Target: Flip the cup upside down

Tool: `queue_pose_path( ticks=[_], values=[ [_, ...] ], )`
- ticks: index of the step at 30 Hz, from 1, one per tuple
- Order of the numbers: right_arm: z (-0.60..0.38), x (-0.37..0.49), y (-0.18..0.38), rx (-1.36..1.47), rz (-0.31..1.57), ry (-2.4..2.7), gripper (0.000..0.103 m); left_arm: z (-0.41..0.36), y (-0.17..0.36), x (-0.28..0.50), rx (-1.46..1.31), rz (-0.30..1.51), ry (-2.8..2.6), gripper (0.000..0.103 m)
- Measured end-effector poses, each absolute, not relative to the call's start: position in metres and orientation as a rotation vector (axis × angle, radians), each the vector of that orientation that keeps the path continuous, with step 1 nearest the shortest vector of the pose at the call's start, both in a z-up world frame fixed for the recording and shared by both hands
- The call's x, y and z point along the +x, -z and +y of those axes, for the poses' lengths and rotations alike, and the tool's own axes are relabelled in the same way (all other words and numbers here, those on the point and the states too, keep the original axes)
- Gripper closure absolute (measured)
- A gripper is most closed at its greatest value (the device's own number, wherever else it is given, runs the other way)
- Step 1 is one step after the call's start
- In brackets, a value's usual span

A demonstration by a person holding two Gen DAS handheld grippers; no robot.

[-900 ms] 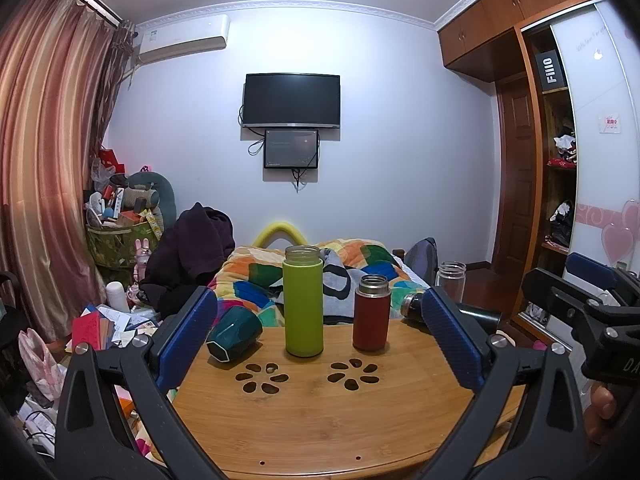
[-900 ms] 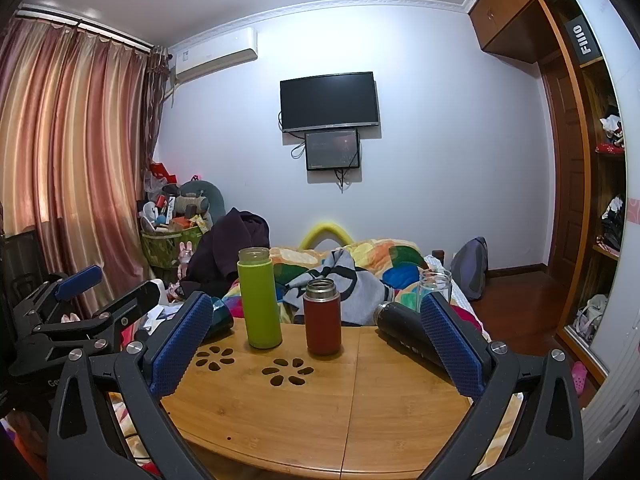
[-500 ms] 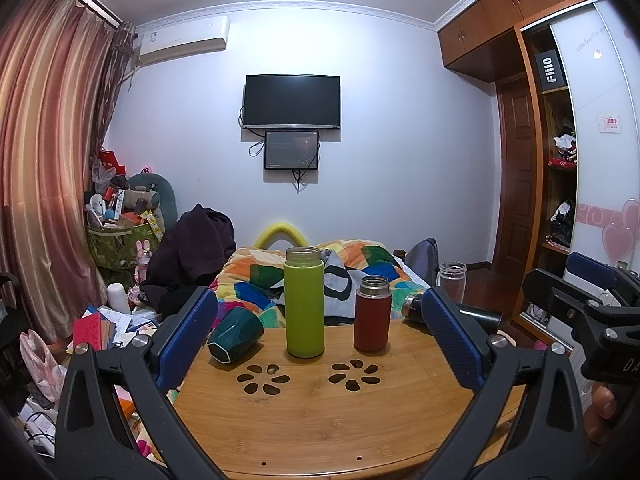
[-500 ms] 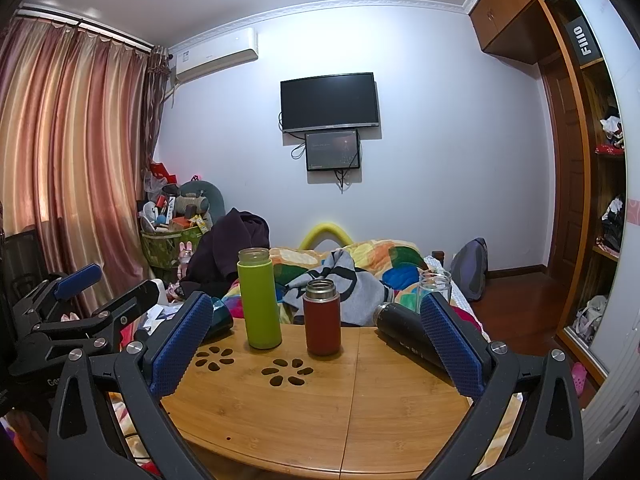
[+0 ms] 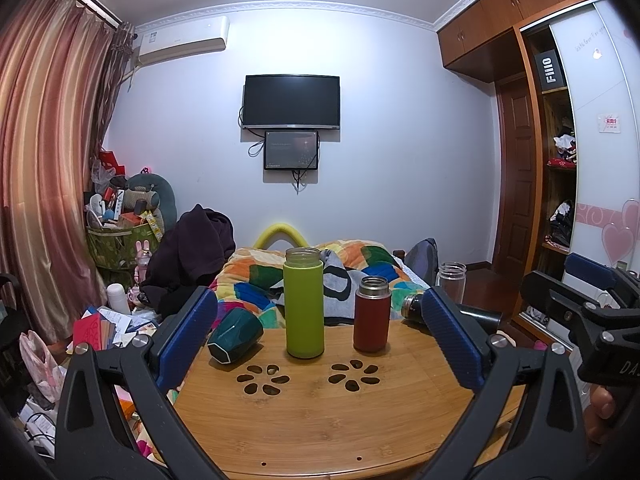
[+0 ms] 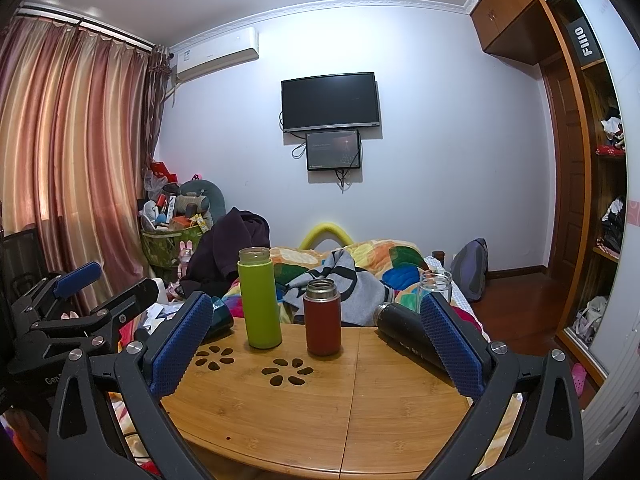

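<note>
Bedroom, pale wall [image 5: 400, 160] with black TV [image 5: 292, 101] and a smaller screen [image 5: 291, 150] just below it. Air conditioner [image 5: 182, 38] high at left, pink-brown curtains [image 5: 52, 160] down the left side. Wooden wardrobe [image 5: 516, 80] at right. Bed with patchwork quilt [image 5: 360, 258] behind round bamboo table [image 5: 320, 420]. Dark wood floor [image 6: 516, 300].
</note>
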State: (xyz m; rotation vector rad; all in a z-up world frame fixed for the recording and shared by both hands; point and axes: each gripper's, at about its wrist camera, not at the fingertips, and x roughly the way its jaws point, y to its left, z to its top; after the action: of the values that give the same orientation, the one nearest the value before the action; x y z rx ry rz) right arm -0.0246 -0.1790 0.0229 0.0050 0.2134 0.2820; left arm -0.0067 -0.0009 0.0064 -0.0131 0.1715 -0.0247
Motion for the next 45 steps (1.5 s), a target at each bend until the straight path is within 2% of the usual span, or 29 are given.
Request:
queue_pose_path(
  ticks=[9,14,25,30,31,33,35,45],
  values=[
    [-0.18,-0.021,-0.023,0.008,0.219,-0.283,0.0,-0.001,-0.005,-0.002,-0.007,0.179,0.023,0.0],
    [-0.185,-0.009,-0.018,0.005,0.236,-0.274,0.0,0.005,0.0,0.028,-0.015,0.211,0.044,0.0],
    [-0.214,0.03,0.011,0.041,0.332,-0.216,0.0,0.021,0.054,0.201,0.023,0.442,0.005,0.0],
    [-0.227,0.044,0.025,0.06,0.376,-0.196,0.0,0.028,0.075,0.25,-0.037,0.533,0.032,0.0],
    [-0.229,0.046,0.027,0.064,0.384,-0.194,0.0,0.028,0.077,0.255,-0.046,0.533,0.027,0.004],
    [-0.232,0.051,0.033,0.07,0.401,-0.193,0.0,0.027,0.081,0.262,-0.044,0.543,0.028,0.018],
    [-0.233,0.054,0.037,0.07,0.413,-0.191,0.0,0.026,0.085,0.269,-0.048,0.578,0.043,0.037],
    [-0.231,0.058,0.048,0.068,0.44,-0.196,0.0,0.025,0.079,0.25,-0.049,0.656,0.124,0.04]
  ],
)
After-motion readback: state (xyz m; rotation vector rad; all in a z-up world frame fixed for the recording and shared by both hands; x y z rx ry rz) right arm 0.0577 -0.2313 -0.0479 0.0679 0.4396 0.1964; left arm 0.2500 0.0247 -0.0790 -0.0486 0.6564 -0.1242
